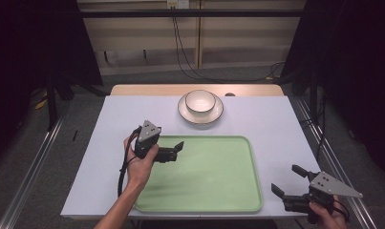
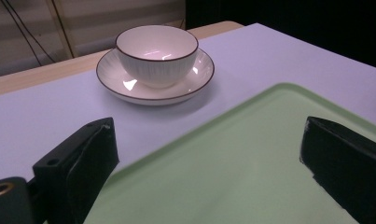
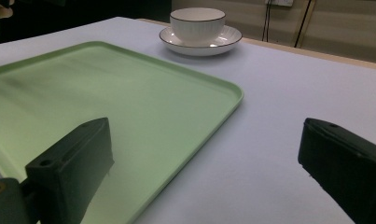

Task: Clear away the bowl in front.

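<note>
Left hand-held gripper [image 1: 176, 149]: jaws standing apart, gripping nothing, hovering over the tray's near-left corner.
Right hand-held gripper [image 1: 286, 179]: jaws gaping wide, holding nothing, sitting past the tray's right edge near the bench's front corner.
Tray [image 1: 214, 181]: green, lying flat on the bench [image 1: 266, 119], nothing on it.
Bowl [image 1: 200, 101]: white, resting on a saucer [image 1: 214, 114] beyond the tray's far edge.

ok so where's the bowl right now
The bowl sits on the saucer at the far middle of the table in the high view, just beyond the green tray's far edge, clear of both grippers.
</note>
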{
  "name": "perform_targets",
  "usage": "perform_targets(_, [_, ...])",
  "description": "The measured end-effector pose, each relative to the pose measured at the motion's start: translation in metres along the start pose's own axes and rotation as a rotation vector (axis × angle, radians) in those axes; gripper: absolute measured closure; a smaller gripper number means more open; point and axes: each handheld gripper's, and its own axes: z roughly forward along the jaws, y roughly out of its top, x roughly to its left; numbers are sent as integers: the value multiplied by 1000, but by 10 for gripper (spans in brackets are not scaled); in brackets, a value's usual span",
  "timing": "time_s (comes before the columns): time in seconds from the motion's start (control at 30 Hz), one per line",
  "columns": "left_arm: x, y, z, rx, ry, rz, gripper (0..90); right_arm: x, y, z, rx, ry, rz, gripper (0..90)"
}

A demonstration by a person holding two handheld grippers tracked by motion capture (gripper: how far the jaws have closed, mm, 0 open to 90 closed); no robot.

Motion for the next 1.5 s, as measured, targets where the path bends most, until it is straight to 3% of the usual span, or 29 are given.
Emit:
perform_targets(0.07, [3, 2, 5, -14, -14, 5, 40, 0, 0, 0, -1, -1, 0, 27])
perform_targets(0.27, [7, 9, 19, 3, -25, -23, 47, 0, 0, 0, 3, 3, -2, 28])
perform_targets(0.33, [6, 13, 22, 9, -3, -33, 47, 0, 0, 0, 0, -3, -13, 29])
perform_targets(0.37, [8, 17, 26, 0, -21, -57, 47, 1, 0, 0, -2, -1, -12, 29])
perform_targets(0.4, [7, 20, 29, 29, 2, 6, 46, 1, 0, 0, -3, -1, -11, 29])
perform_targets(0.47, [8, 22, 33, 34, 24, 30, 53, 1, 0, 0, -1, 4, -12, 29])
perform_targets(0.5, [10, 24, 36, 32, -6, 15, 60, 1, 0, 0, -1, 6, -12, 29])
perform_targets(0.6, [12, 29, 43, 40, 11, 39, 56, 0, 0, 0, -2, 6, -9, 29])
perform_targets(0.67, [14, 33, 49, 24, 4, 12, 54, 0, 0, 0, -1, 1, -6, 29])
perform_targets(0.73, [15, 37, 54, 27, 2, 28, 52, 0, 0, 0, -2, 0, -6, 29])
perform_targets(0.87, [14, 42, 63, 29, -42, 51, 46, 0, 0, 0, -2, -2, -6, 29])
perform_targets(0.97, [12, 48, 75, 52, -28, 92, 46, 0, -1, -1, -2, 1, -3, 29])
perform_targets(1.23, [19, 60, 90, 63, -9, 72, 48, 0, -1, -1, -2, 4, -3, 30])
perform_targets(1.27, [20, 64, 93, 60, -48, 35, 55, 0, -1, -1, -2, 7, -2, 31])
perform_targets(1.33, [18, 67, 97, 56, -38, 55, 36, 0, -1, -1, -3, 12, -4, 31])
perform_targets(1.5, [18, 73, 103, 47, -30, 55, 49, 0, -1, 0, -4, 12, -6, 31])
